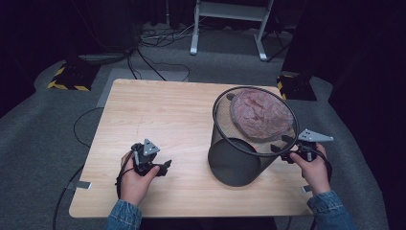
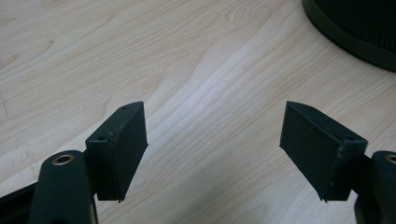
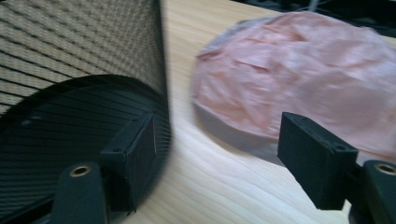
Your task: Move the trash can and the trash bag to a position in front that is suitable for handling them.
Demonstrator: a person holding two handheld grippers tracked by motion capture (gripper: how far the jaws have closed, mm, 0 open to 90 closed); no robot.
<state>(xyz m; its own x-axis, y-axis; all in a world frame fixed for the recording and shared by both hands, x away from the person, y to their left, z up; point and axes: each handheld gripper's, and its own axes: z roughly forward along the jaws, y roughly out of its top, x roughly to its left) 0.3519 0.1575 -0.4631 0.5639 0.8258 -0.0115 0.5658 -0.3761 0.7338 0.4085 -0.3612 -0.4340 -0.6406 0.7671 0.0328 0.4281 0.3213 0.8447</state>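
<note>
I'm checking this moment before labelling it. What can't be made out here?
- High view: the near part of the crumpled pink sheet lies behind the black wire-mesh bin, so its full outline is hidden.
- Right gripper view: the bin wall is blurred, and whether the right gripper touches it is unclear.

Table (image 1: 158, 115): pale wood w/ wavy grain. Bin (image 1: 249, 143): black wire mesh, fine grid pattern, solid dark base. Bag (image 1: 261, 115): pink, crinkled, over a grey edge. Both grippers' jaws black, brass-coloured screw holes. Sleeves (image 1: 125, 215): blue denim. Floor: grey carpet.
</note>
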